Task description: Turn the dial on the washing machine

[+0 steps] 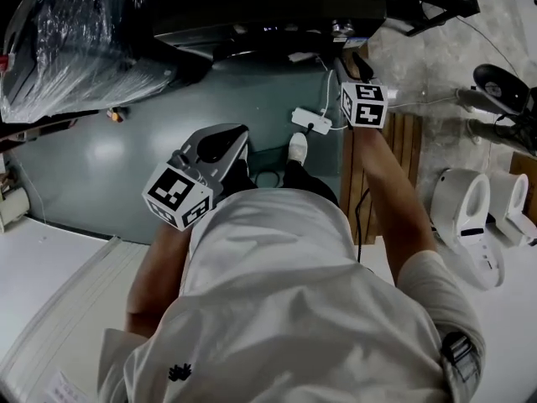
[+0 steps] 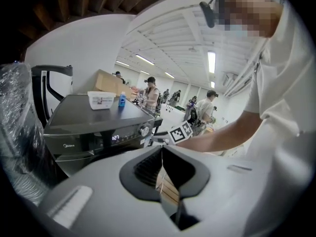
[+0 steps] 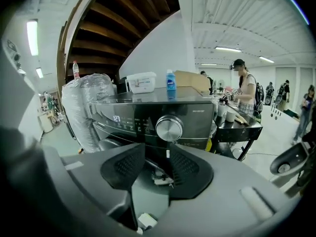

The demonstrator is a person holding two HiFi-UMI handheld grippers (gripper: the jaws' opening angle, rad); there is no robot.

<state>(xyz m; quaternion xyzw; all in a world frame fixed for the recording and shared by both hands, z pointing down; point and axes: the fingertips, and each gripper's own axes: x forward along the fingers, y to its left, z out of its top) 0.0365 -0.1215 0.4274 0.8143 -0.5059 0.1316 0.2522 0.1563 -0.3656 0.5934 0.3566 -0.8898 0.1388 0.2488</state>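
Observation:
The dark washing machine (image 3: 148, 115) fills the middle of the right gripper view, with its round silver dial (image 3: 169, 128) on the control panel beside a lit display. My right gripper (image 3: 157, 154) points at the panel just below the dial. Its jaws stand apart, nothing is between them, and the dial lies beyond the tips. In the head view the right gripper (image 1: 352, 67) reaches toward the machine (image 1: 252, 15) at the top. My left gripper (image 1: 220, 145) hangs back near my body with its jaws together and nothing in them. The left gripper view shows the machine (image 2: 94, 127) and dial (image 2: 144, 130) from the side.
A white box (image 3: 141, 82) and a blue bottle (image 3: 170, 80) stand on the machine's top. A plastic-wrapped bulk (image 1: 75, 40) sits to its left. A power strip (image 1: 310, 122) lies on the green floor, a wooden pallet (image 1: 403, 166) to the right. People stand at a black table (image 3: 242, 121).

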